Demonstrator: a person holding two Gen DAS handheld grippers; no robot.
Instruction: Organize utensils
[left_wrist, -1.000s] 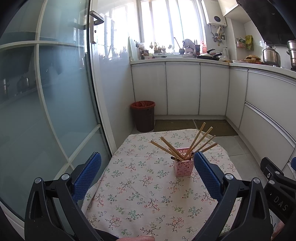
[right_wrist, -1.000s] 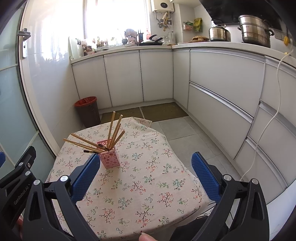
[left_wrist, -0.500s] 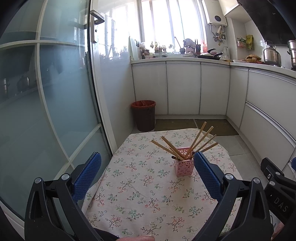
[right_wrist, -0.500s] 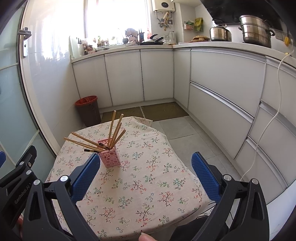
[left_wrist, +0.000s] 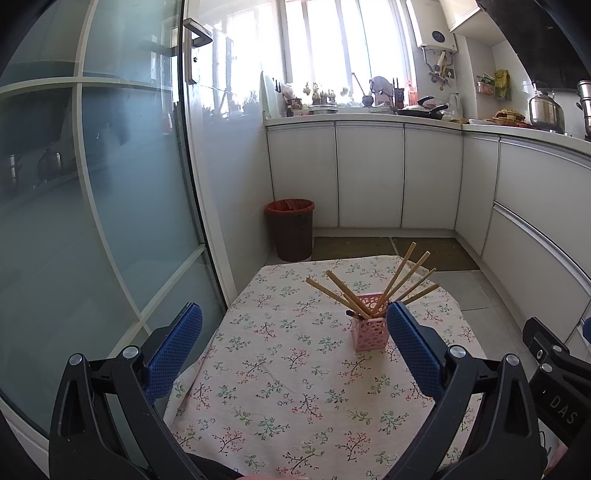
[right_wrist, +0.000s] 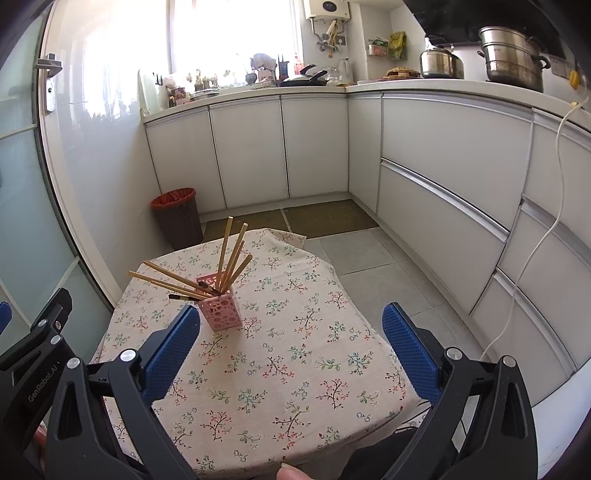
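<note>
Kitchen floor, floral tablecloth (left_wrist: 295, 369) ahead of both grippers. Left gripper (left_wrist: 293, 347) jaws spread wide, empty. Right gripper (right_wrist: 291, 345) likewise. Pink holder (left_wrist: 370, 326) with chopsticks (left_wrist: 402, 271) stands ahead, near left gripper's right pad; chopstick lower ends hidden inside holder.

Your right gripper (right_wrist: 291, 332) hangs wide open above the floral tablecloth (right_wrist: 295, 354), holding nothing. Pink holder (right_wrist: 220, 309) stands just beyond its left pad, chopsticks (right_wrist: 229, 254) fanned out inside.
</note>
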